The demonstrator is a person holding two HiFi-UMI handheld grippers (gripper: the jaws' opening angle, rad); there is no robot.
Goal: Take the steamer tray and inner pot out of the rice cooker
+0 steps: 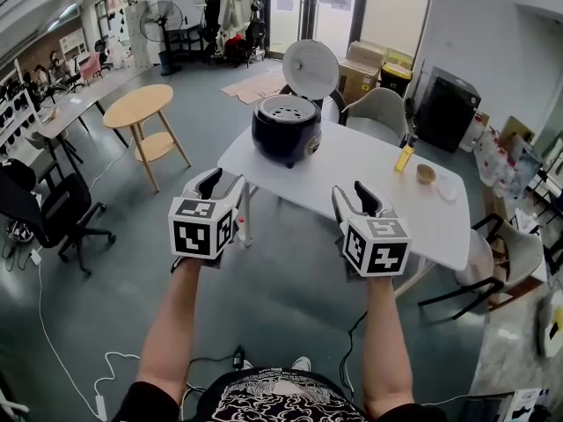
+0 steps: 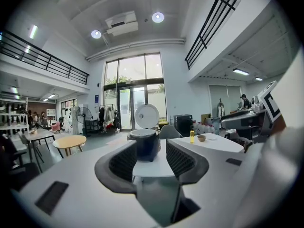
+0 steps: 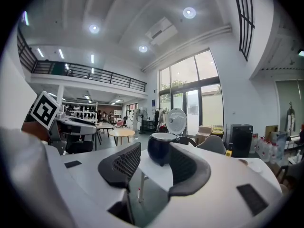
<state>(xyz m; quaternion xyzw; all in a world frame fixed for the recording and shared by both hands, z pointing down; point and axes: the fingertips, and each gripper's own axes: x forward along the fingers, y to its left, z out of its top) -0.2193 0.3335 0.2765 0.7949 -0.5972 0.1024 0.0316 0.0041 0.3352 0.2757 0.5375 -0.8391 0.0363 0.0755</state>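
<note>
Left claw [image 1: 222, 184], right claw [image 1: 353, 197] short of rice cooker [image 1: 286, 130]

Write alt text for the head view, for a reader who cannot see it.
A person holds a left gripper and a right gripper, jaws open and empty, before a white table. On it stands a dark rice cooker, lid raised, steamer tray inside; a yellow bottle and small bowl sit further right.
</note>
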